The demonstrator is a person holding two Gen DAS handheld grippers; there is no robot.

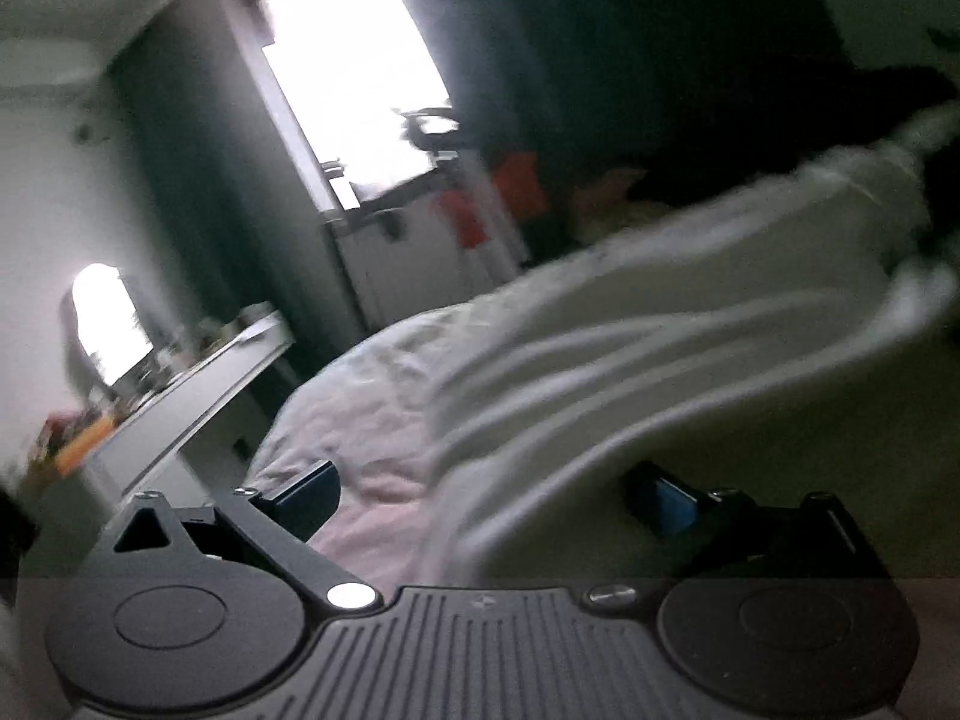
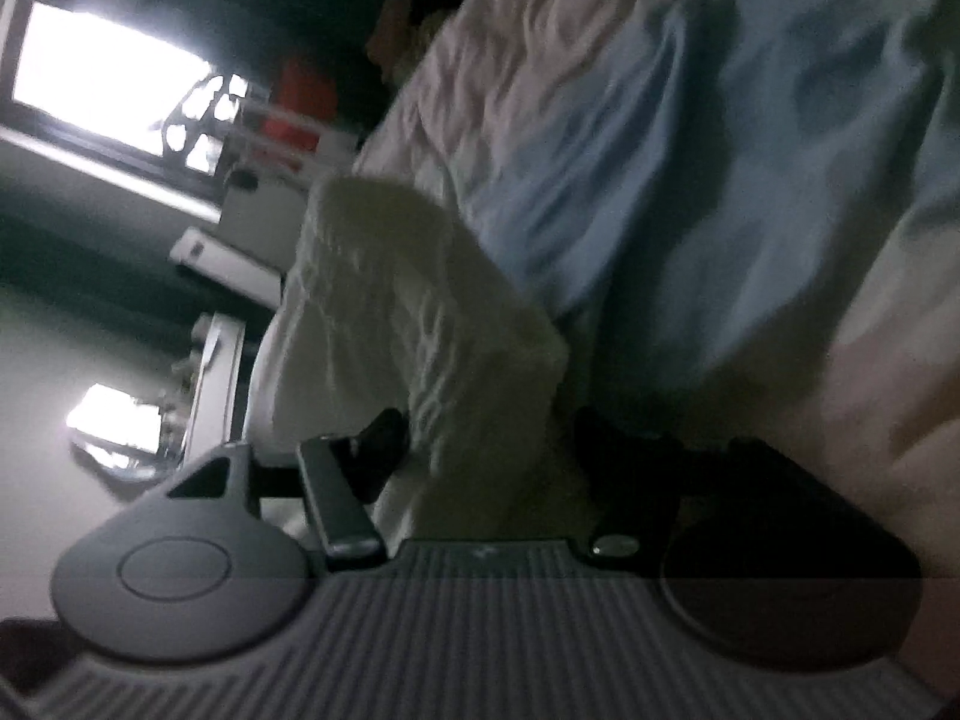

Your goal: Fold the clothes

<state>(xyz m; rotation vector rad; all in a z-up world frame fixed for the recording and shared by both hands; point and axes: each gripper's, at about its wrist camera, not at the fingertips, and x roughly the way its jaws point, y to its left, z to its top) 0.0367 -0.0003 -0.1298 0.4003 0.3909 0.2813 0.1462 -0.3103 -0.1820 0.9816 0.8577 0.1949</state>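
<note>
We find the white garment [image 1: 690,324] spread over the bed [image 1: 366,420], its near edge running between the fingers of the left gripper [image 1: 480,495]; these stand wide, pads clear of cloth. The right gripper [image 2: 486,444] is likewise released, a knitted fold [image 2: 420,300] between its fingers (contact unclear, blurred). Beyond the bed's far edge, a desk [image 1: 198,372] crowds the floor.
</note>
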